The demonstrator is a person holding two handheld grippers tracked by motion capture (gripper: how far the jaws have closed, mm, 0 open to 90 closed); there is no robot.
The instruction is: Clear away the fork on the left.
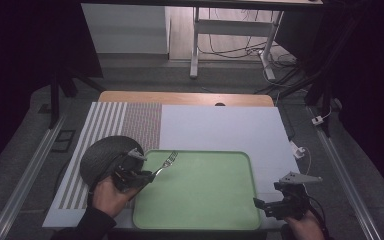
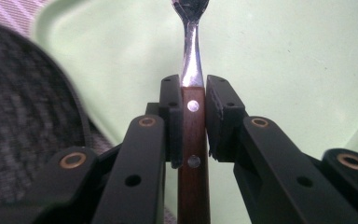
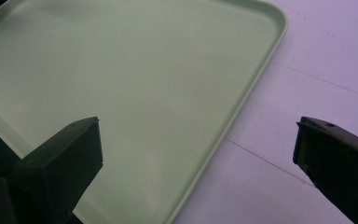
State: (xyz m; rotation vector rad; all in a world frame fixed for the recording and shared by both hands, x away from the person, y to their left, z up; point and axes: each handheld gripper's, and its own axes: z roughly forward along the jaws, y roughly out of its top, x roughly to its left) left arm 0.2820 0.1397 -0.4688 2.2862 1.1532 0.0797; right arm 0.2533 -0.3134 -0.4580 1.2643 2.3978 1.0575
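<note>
A fork (image 1: 167, 161) with a brown wooden handle (image 2: 194, 154) and a metal neck is clamped between the pads of my left gripper (image 2: 193, 88). In the high view that left gripper (image 1: 147, 176) hovers at the left rim of the pale green tray (image 1: 200, 200), and the fork's tines point over the tray's far left corner. My right gripper (image 3: 196, 135) stands wide open with nothing between its jaws, above the tray's rim (image 3: 233, 121). From above, the right gripper (image 1: 260, 204) sits at the tray's near right corner.
A round dark woven mat (image 1: 105, 155) lies left of the tray, partly under my left hand. A striped cloth (image 1: 115, 125) covers the table's left part; white table surface (image 1: 220, 130) runs beyond and right of the tray. Cables lie off the table's right edge.
</note>
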